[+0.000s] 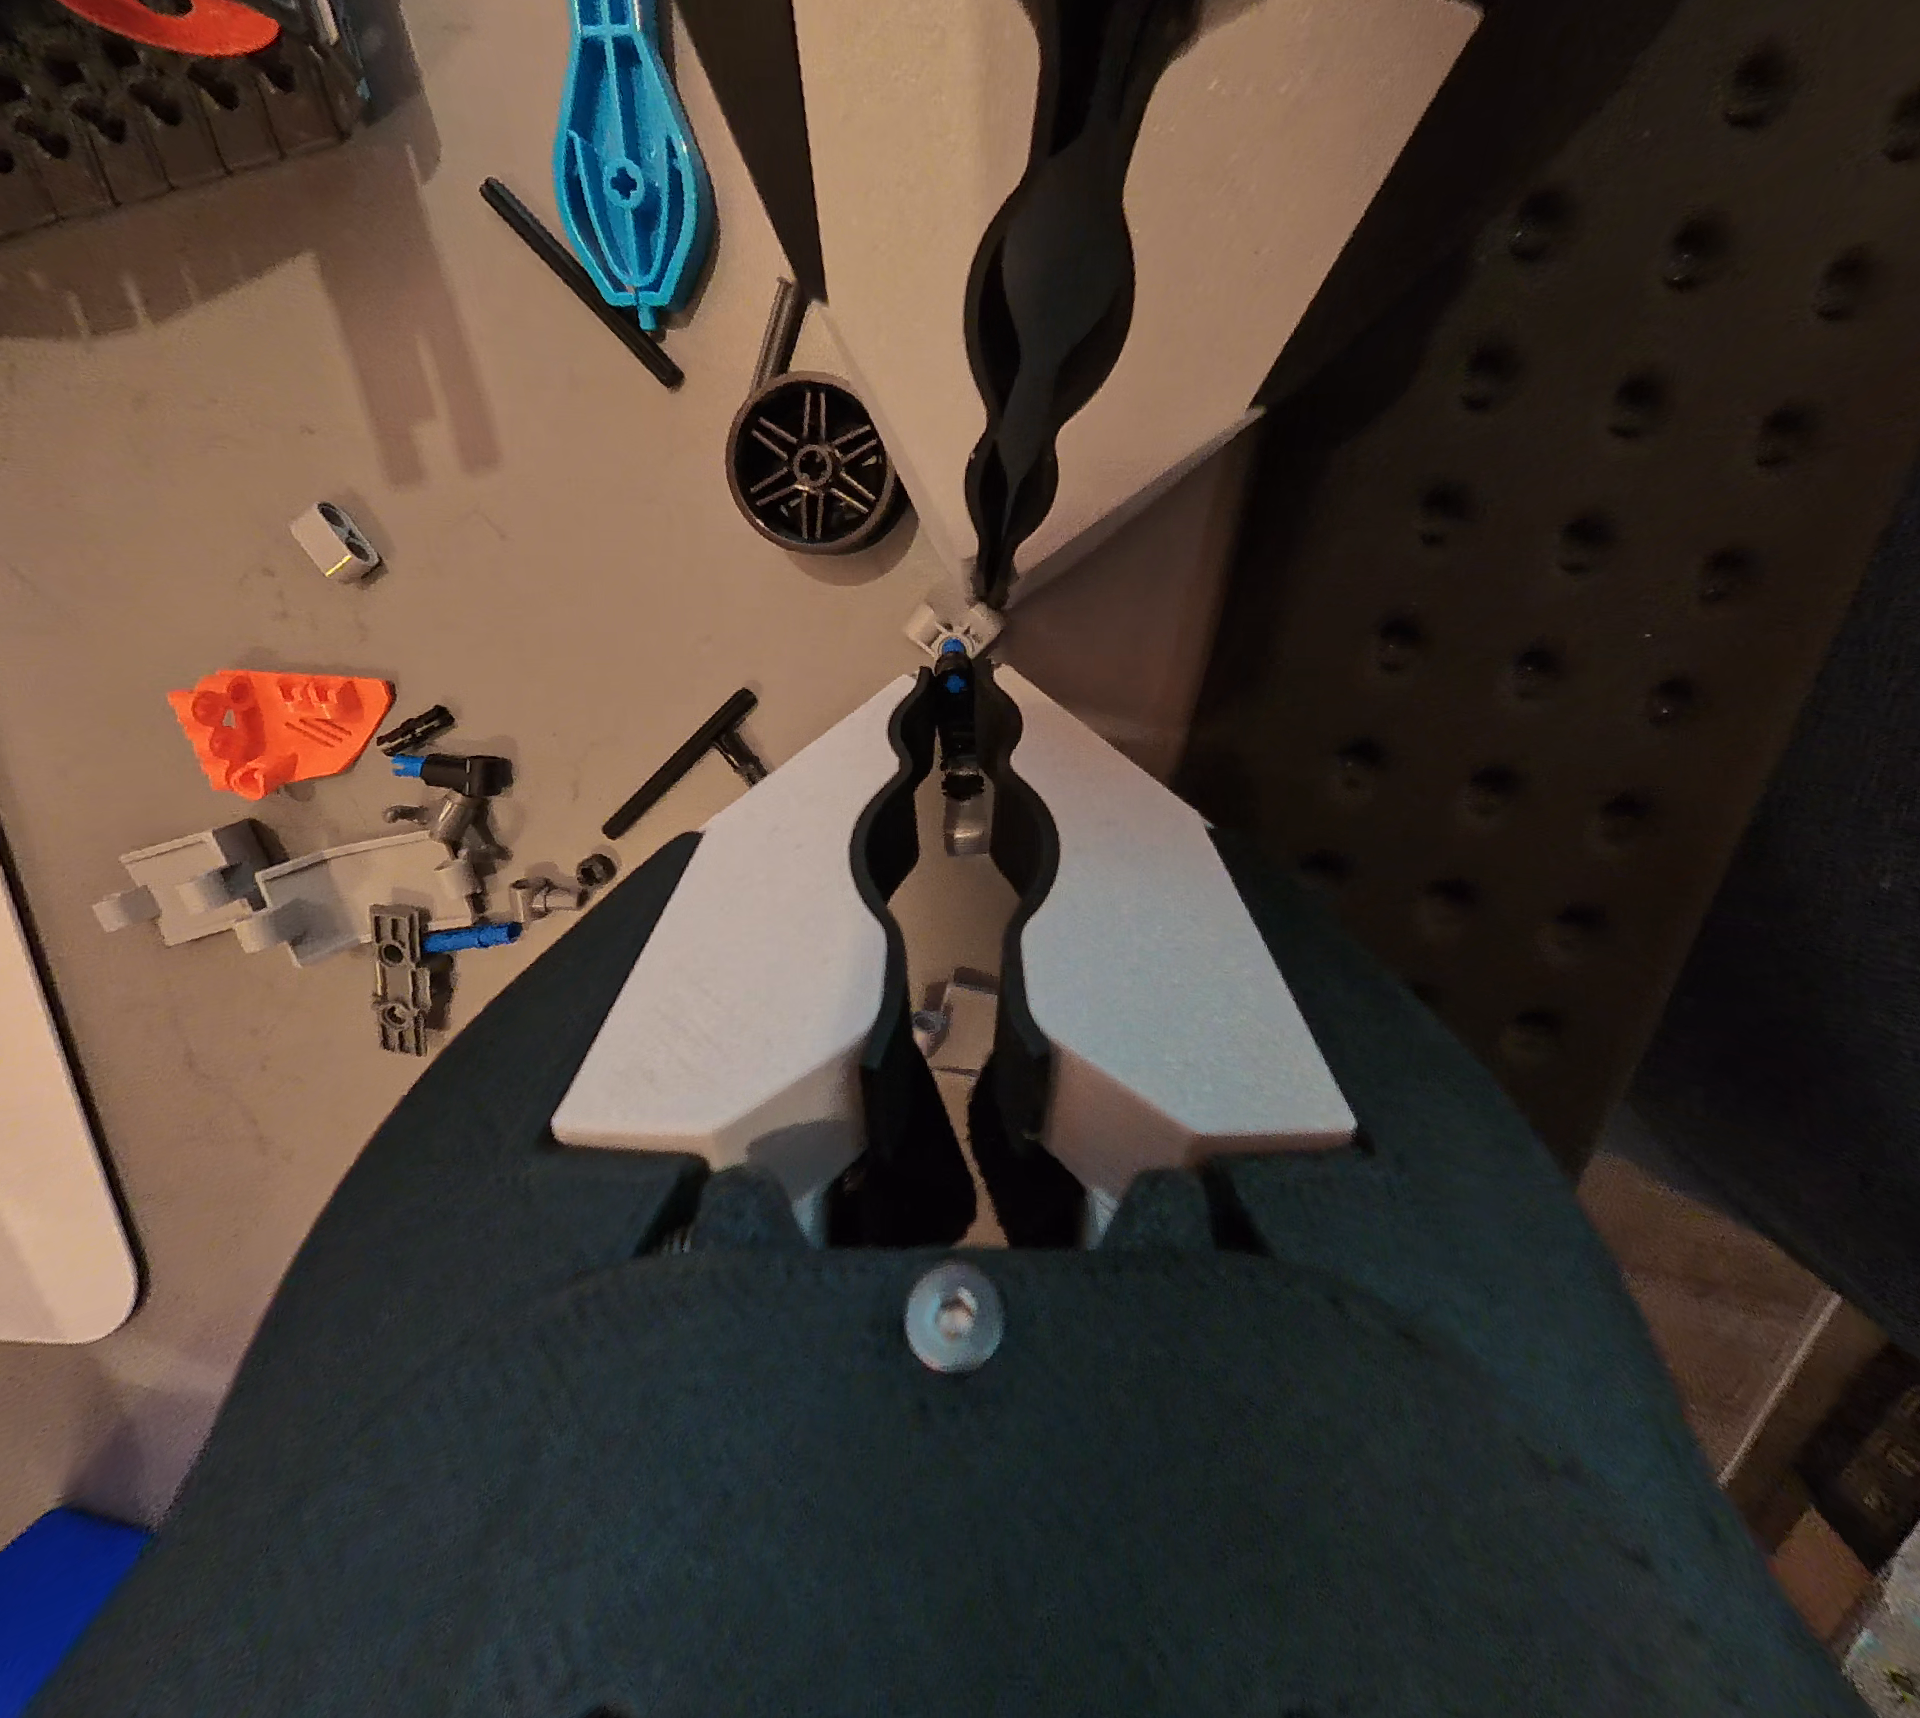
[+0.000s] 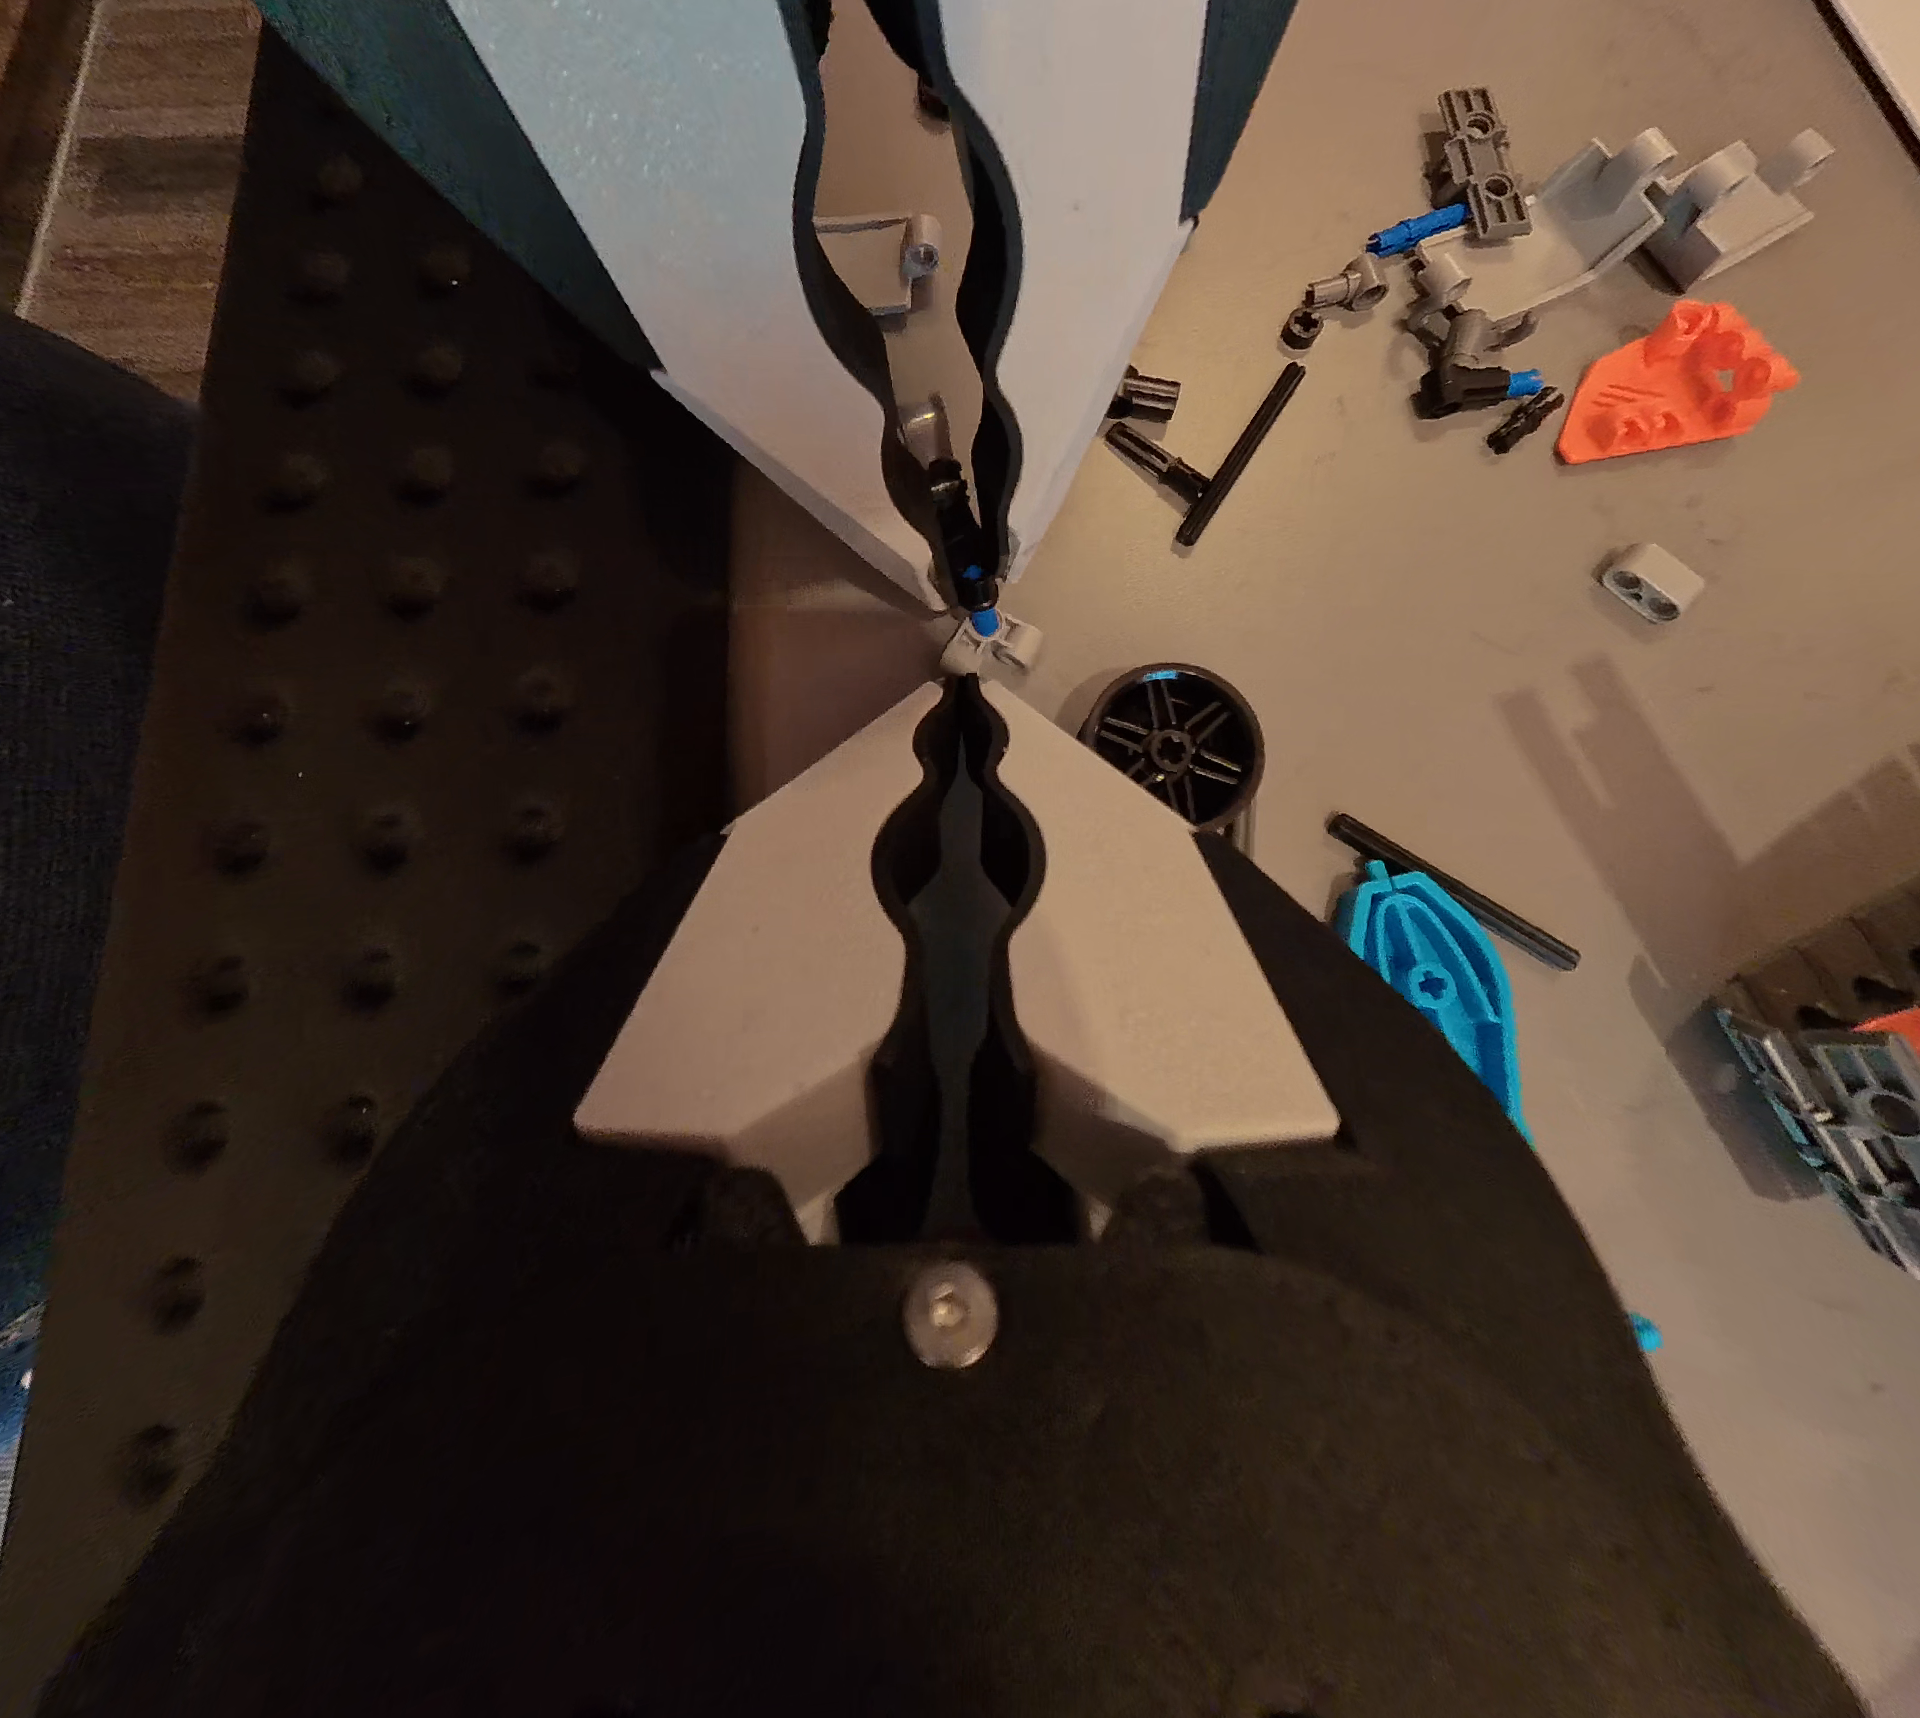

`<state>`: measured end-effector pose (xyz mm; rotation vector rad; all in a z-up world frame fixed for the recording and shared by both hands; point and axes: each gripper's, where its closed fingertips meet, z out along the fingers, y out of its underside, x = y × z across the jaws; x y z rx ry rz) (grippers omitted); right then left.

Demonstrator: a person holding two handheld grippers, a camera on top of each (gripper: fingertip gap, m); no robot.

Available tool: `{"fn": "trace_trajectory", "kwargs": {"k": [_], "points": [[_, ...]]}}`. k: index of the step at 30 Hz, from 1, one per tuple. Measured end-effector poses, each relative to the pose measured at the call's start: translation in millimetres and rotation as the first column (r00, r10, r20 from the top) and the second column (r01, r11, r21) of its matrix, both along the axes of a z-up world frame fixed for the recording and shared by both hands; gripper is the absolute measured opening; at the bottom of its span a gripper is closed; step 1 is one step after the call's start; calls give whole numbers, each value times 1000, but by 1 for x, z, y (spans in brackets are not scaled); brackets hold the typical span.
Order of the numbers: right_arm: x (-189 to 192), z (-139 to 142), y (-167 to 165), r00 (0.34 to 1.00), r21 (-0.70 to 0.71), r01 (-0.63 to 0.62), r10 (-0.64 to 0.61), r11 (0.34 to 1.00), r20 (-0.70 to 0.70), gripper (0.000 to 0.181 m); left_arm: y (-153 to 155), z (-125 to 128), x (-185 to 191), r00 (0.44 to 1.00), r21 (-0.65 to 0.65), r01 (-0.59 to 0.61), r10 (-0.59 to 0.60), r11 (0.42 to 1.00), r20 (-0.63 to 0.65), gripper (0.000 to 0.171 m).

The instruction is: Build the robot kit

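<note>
The left claw [image 1: 951,694] pinches a thin black rod [image 1: 957,738] whose blue tip touches a small grey connector [image 2: 982,642], pinched by the shut right claw [image 2: 966,694], above the worktop [image 1: 571,588].

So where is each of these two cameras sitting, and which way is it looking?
Left wrist view: sits on the left tongs, looking along them down at the table; they pinch a black pin.
Right wrist view: sits on the right tongs, facing the opposite way; they pinch a grey connector.
Both share the other tongs, the black wheel and the orange piece.
</note>
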<state>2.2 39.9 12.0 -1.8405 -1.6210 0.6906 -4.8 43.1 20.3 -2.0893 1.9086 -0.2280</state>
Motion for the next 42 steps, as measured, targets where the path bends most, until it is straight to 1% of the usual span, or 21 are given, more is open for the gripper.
{"fn": "trace_trajectory", "kwargs": {"k": [8,12,15,19,21,23,25,31,34,42], "points": [[-3,0,-4,999,-72,-3,0,997,-40,0,1,-1,2,1000,-35,15,-15,999,-7,5],[4,6,-1,998,-103,16,-23,995,-59,0,2,-2,2,999,-17,29,-30,999,-41,5],[9,0,4,999,-64,45,-46,997,-13,0,2,-2,1,997,-7,47,-47,999,-60,5],[8,1,12,996,-36,85,-86,996,-33,0,1,-2,3,996,-26,69,-70,997,-64,5],[8,0,14,994,-52,98,-100,994,-40,0,1,-3,4,994,-29,81,-82,996,-67,5],[10,0,13,994,-59,97,-99,994,-36,0,1,-3,3,993,-25,94,-95,995,-75,5],[9,2,10,994,-103,89,-95,991,-56,0,0,-3,4,991,-18,104,-105,994,-85,5],[13,-2,8,995,-118,86,-90,989,-32,0,0,-4,6,989,-15,123,-123,992,-80,5],[12,-2,9,995,-124,89,-94,988,-34,0,0,-4,6,982,8,154,-152,988,-110,4],[12,-2,9,994,-156,91,-99,983,-39,0,1,-4,6,961,0,222,-218,975,-173,4]]}}
